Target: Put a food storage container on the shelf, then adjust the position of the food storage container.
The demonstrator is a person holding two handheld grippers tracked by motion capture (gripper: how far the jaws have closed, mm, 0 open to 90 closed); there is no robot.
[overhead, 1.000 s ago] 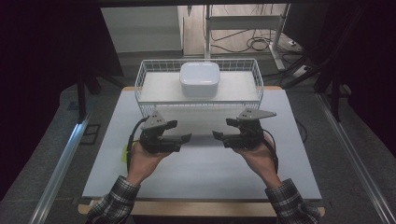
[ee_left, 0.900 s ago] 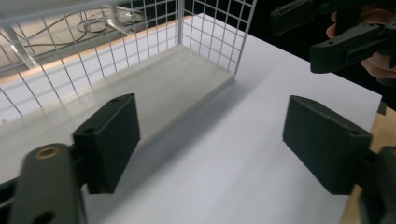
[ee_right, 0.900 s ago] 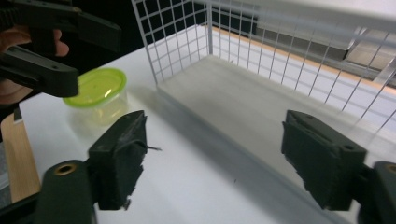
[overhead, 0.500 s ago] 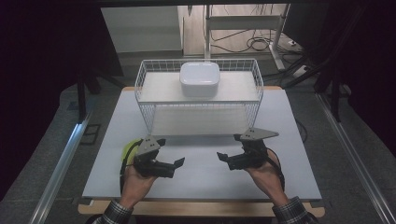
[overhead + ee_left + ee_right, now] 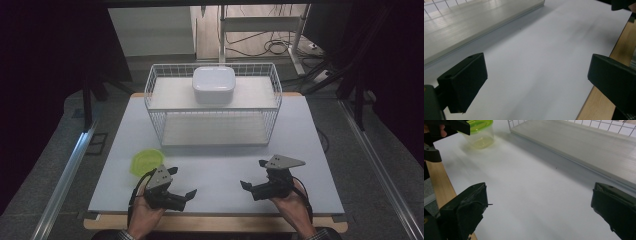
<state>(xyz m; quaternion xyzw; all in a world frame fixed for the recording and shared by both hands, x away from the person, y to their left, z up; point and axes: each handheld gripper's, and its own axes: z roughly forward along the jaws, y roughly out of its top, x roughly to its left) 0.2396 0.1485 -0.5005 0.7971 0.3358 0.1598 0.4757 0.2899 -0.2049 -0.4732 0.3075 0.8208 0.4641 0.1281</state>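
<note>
1. Your left gripper (image 5: 181,186): held low over the near left part of the white table (image 5: 215,170), jaws pointing inward toward the middle. Jaws spread wide, having just been opening, with nothing between them; in the left gripper view bare white surface lies between the two black jaws.

2. Your right gripper (image 5: 252,175): held low over the near right part of the table, jaws pointing inward toward your left gripper. Jaws spread wide, having just been opening, with nothing between them; the grey three-cornered plate sits on top.

3. Green cup (image 5: 147,162): a clear cup with a bright green rim, upright on the table, just beyond your left gripper and near the table's left edge. Neither gripper touches it. In the right gripper view it stands at the upper left (image 5: 480,133).

4. Wire basket (image 5: 214,117): white, at the far middle of the table, well apart from both grippers.

5. White box (image 5: 214,85): rounded, lidded, resting on top of the basket's upper shelf, centred.
</note>
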